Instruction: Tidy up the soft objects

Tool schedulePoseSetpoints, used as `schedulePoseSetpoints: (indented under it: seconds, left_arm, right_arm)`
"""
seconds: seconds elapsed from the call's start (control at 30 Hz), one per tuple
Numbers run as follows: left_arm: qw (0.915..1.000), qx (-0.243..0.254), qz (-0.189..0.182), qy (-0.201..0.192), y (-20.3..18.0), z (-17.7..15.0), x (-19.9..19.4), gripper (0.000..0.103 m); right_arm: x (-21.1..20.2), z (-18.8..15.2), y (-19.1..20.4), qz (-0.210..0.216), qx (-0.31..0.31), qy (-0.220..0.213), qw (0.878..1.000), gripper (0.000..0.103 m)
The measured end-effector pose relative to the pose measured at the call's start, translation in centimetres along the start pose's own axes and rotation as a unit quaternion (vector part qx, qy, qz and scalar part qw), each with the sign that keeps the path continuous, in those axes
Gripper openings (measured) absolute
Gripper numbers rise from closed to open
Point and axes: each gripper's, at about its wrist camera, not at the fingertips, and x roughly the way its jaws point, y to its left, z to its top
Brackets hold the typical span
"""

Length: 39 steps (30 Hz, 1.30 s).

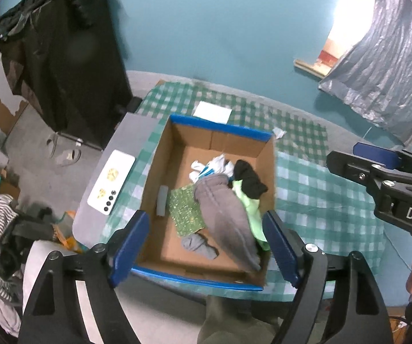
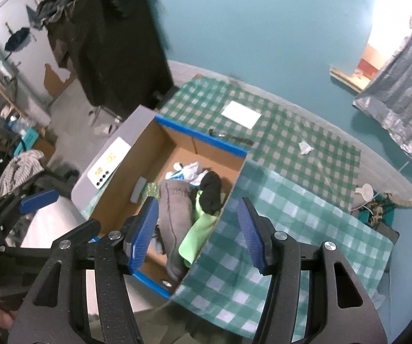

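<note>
Hovering both grippers over the cardboard box [image 1: 177,146] on the checked cloth [image 1: 320,200], nothing held.

Left gripper [image 1: 206,246] has its fingers spread wide and empty; right gripper [image 2: 200,235] has its fingers apart and empty, straddling the box's right wall. Soft items are already inside: grey garment [image 1: 229,218] draped over the pile, black sock [image 1: 249,180], light green cloth [image 1: 252,215], white-and-blue fabric [image 1: 211,169], small grey sock [image 1: 198,245]. All look light, limp, non-fragile; they'll sag and bunch. Best hold is probably a pinched fold mid-body, not an edge.
</note>
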Motion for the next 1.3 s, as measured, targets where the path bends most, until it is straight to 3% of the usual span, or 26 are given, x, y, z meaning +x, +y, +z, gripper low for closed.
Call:
schedulePoseSetpoints:
  seconds: [0.2, 0.5, 1.03, 1.3]
  left_arm:
    - [0.9995, 0.021, 0.003, -0.021, -1.4, 0.4, -2.0, 0.086]
    - [0.9982, 0.055, 0.01, -0.021, -3.4, 0.7, -3.1, 0.086]
    - [0.9925, 0.118, -0.005, -0.033, -7.0, 0.3, -4.1, 0.086]
    - [0.9909, 0.132, -0.011, -0.023, -8.0, 0.4, -3.7, 0.086]
  right_arm:
    - [-2.6, -0.5, -0.7, -0.02, 0.02, -0.02, 0.999, 0.057]
    - [-6.1, -1.8, -2.6, -0.055, 0.055, -0.052, 0.996, 0.057]
    - [-8.0, -6.7, -6.6, -0.09, 0.161, -0.051, 0.982, 0.057]
    - [-8.7, -7.3, -7.2, -0.112, 0.176, -0.057, 0.976, 0.057]
